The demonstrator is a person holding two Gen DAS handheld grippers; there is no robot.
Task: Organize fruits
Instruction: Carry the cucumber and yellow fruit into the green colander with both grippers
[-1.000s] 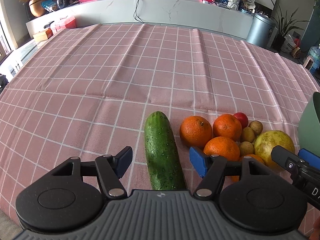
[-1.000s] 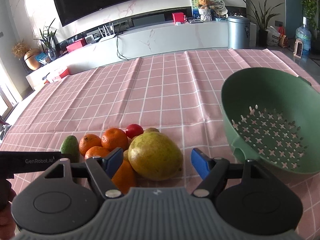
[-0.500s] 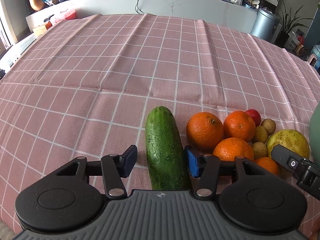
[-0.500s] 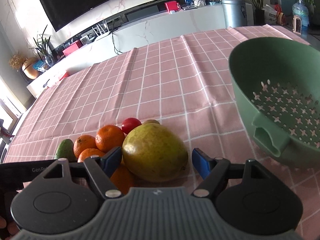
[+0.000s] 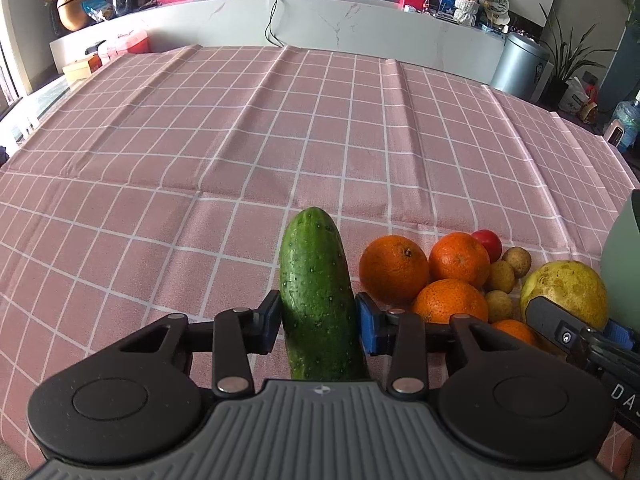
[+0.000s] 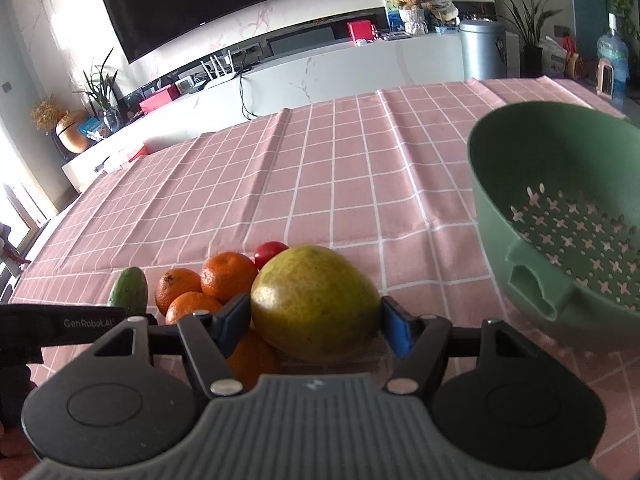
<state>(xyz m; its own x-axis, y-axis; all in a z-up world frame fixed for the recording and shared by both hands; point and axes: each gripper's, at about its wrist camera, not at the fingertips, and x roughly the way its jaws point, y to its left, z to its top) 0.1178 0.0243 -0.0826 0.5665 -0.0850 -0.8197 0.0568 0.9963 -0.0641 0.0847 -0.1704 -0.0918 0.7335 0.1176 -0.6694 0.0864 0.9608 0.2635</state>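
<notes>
On the pink checked tablecloth (image 5: 280,140): green colander (image 6: 560,200) at right, cut off by the frame edge. Beside it, one large yellow-green fruit (image 6: 316,300), kind unclear, between the closing jaws of the right gripper (image 6: 316,324), pads at its flanks, firm contact hard to judge. One cucumber (image 5: 316,292), near end hidden under the left gripper (image 5: 316,324), jaws closing, pads touching both sides. Four oranges (image 5: 394,268), one half hidden behind a finger. Three small brown fruits (image 5: 502,276). One red tomato (image 5: 487,242), partly covered.
</notes>
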